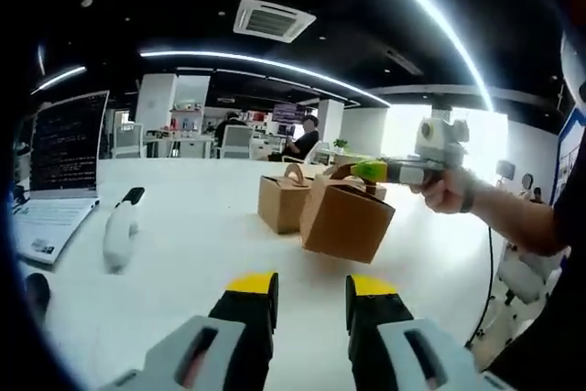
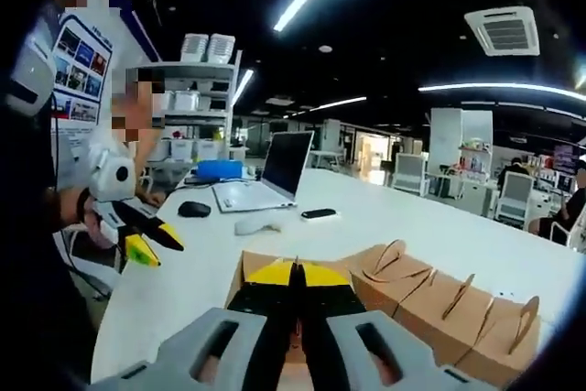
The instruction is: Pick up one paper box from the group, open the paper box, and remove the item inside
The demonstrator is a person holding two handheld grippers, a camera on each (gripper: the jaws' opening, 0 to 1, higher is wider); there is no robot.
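Note:
A brown paper box [image 1: 346, 219] hangs tilted just above the white table [image 1: 201, 254]. My right gripper [image 1: 364, 170] comes in from the right, shut on its handle. In the right gripper view, the jaws of my right gripper [image 2: 295, 276] are closed together over the top of that box [image 2: 259, 267]. Another brown box [image 1: 282, 201] stands on the table behind it. A row of more handled boxes [image 2: 438, 304] runs to the right. My left gripper [image 1: 311, 287] stands open and empty, short of the lifted box. Beside a person's sleeve, the left gripper [image 2: 154, 244] shows open.
An open laptop [image 1: 57, 167] stands at the table's left edge, with a white mouse [image 1: 119, 232], a black phone [image 1: 133, 195] and a black mouse [image 2: 194, 210] near it. A blue item [image 2: 220, 169] lies beyond. Desks, chairs and seated people fill the background.

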